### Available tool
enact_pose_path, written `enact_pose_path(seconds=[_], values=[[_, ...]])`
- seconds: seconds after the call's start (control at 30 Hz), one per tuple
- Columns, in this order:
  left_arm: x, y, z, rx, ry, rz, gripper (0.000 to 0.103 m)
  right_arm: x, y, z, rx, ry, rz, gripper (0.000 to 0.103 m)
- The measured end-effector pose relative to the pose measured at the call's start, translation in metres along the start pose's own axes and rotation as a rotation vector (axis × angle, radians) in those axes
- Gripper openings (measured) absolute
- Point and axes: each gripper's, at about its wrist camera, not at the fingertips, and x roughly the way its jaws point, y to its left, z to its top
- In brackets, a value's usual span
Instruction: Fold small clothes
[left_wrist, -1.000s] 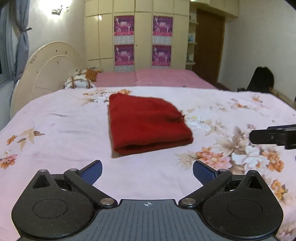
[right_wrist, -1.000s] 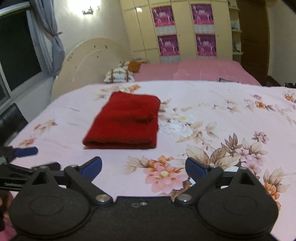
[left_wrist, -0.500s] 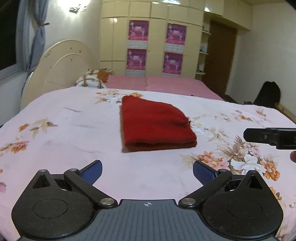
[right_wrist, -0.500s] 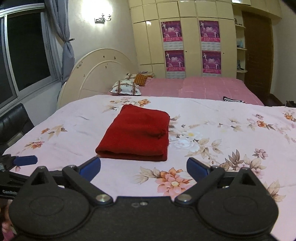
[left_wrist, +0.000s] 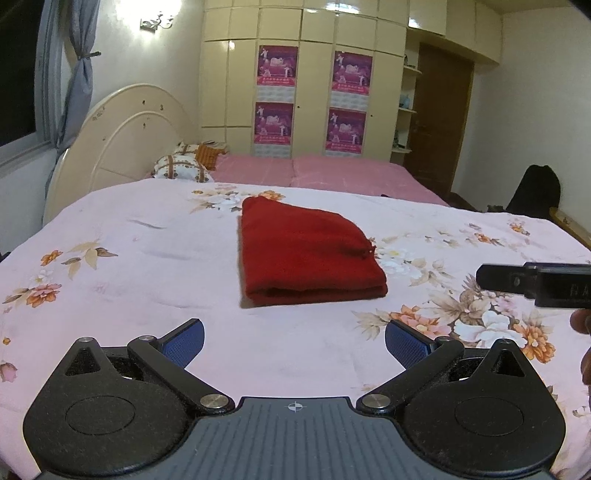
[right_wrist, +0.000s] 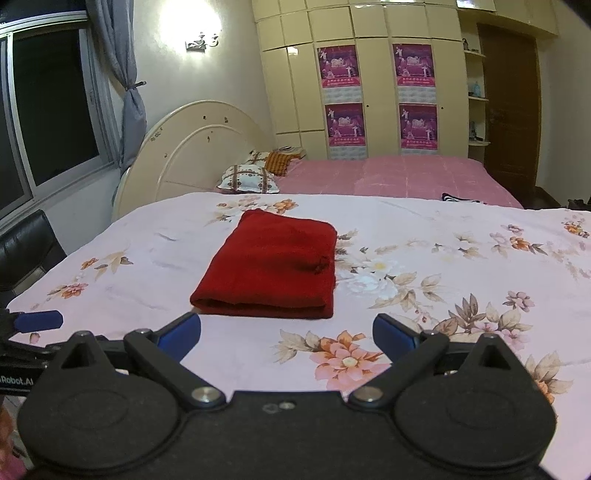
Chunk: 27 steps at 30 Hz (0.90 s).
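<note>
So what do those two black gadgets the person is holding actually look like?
Both look alike: the left gripper and right gripper are matte black plastic, each with two round hubs, silver pivot screws and angled linkage bars ending in blue textured pads. The left body is ribbed with a small crosshair mark; white lettering shows on its side.

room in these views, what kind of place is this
Most likely a home bedroom. A bed with a floral sheet and curved headboard fills the view, with pillows by the headboard and a wall of built-in wardrobes behind. A folded red garment lies on the sheet.
</note>
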Motion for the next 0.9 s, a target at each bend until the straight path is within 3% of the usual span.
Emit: enact_pose_path(seconds=[0.9], values=[[0.008, -0.008, 0.007, 0.019, -0.013, -0.02, 0.103, -0.002, -0.011, 0.004, 0.013, -0.008, -0.033, 0.1]])
